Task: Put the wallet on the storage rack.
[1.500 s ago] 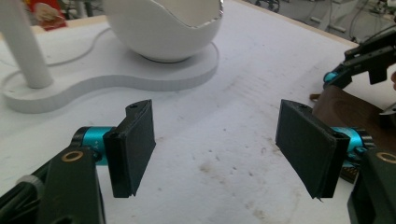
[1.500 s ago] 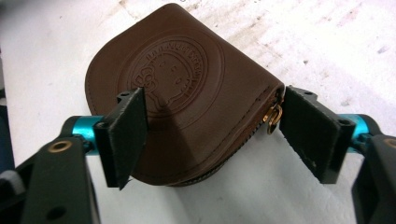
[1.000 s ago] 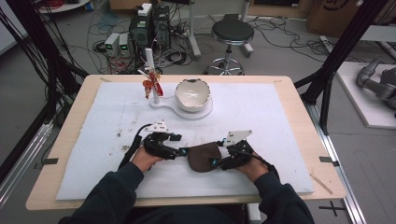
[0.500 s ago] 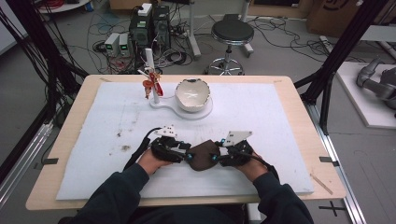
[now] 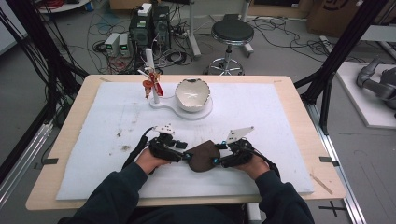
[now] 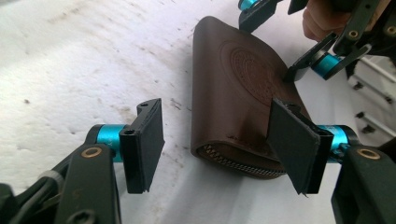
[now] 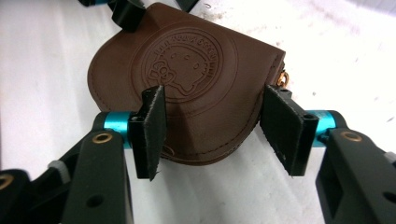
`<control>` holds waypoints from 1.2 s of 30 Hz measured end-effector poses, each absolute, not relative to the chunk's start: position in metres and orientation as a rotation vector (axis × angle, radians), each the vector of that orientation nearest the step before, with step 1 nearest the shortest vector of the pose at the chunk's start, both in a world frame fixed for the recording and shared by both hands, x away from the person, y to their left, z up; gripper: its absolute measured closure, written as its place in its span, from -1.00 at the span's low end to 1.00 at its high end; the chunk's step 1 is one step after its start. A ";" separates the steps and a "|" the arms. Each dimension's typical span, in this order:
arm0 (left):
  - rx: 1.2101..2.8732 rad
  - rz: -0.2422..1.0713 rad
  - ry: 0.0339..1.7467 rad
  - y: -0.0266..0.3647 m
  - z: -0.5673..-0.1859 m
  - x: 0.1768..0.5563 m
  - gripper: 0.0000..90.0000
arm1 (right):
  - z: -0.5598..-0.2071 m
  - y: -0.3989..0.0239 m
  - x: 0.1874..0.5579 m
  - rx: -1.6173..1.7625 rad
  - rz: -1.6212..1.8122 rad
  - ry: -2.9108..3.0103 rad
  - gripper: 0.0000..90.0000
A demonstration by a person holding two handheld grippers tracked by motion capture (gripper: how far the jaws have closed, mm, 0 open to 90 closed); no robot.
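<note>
Working: a brown leather pouch (image 5: pixel 203 156) sat on the white pad (image 5: pixel 280 116) of the counter (image 5: pixel 303 135), flanked end-on by both tools.
Pouch: lay flat, stamped face up, zipper edge toward the left gripper (image 6: pixel 219 140), a small gold ring at the corner just outside the right gripper (image 7: pixel 212 128).
Left jaws: roughly half open and just then reopening after a squeeze; one pad hung over the pouch's near corner, the other stood apart on bare pad. Nothing held.
Right jaws: about half open, likewise widening; one pad sat above the leather, the other just beyond the pouch's edge. No pinch seen.
Beyond the jaws: a white bowl (image 5: pixel 192 94) on its stand, with a small red item (image 5: pixel 150 84) on an upright post, well apart.
Step, as judged: getting a hold on each end so the pouch could be opened.
Doing it well: centre each pair of pads over an edge, lower until one pad slips under the leather, then close slowly; hold the far end steady while the other goes for the zipper.
Risk: the pouch sliding on the pad.
</note>
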State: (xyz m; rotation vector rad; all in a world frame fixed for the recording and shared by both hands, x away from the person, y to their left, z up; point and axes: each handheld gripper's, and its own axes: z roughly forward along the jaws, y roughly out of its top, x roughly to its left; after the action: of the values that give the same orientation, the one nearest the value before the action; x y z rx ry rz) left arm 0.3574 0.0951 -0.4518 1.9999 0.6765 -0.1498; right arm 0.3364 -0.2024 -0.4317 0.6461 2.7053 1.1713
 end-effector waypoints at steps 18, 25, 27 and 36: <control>1.998 -0.065 0.417 0.091 -0.443 0.348 0.33 | -0.440 -0.217 0.358 0.898 1.427 2.733 -0.43; 1.994 -0.066 0.409 0.093 -0.443 0.349 0.36 | -0.456 -0.216 0.377 0.954 1.581 2.903 -0.20; 1.988 -0.075 0.428 0.094 -0.443 0.350 0.35 | -0.456 -0.216 0.378 0.945 1.574 2.918 -0.11; 1.781 0.112 0.719 0.135 -0.425 0.363 -0.18 | -0.430 -0.226 0.367 0.835 1.610 2.716 0.30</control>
State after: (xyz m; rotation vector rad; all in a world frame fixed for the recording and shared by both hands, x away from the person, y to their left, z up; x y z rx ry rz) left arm 0.3629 0.1350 -0.4246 1.7814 0.7193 0.1119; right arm 0.3669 -0.2258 -0.4297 0.8354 2.7163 1.6099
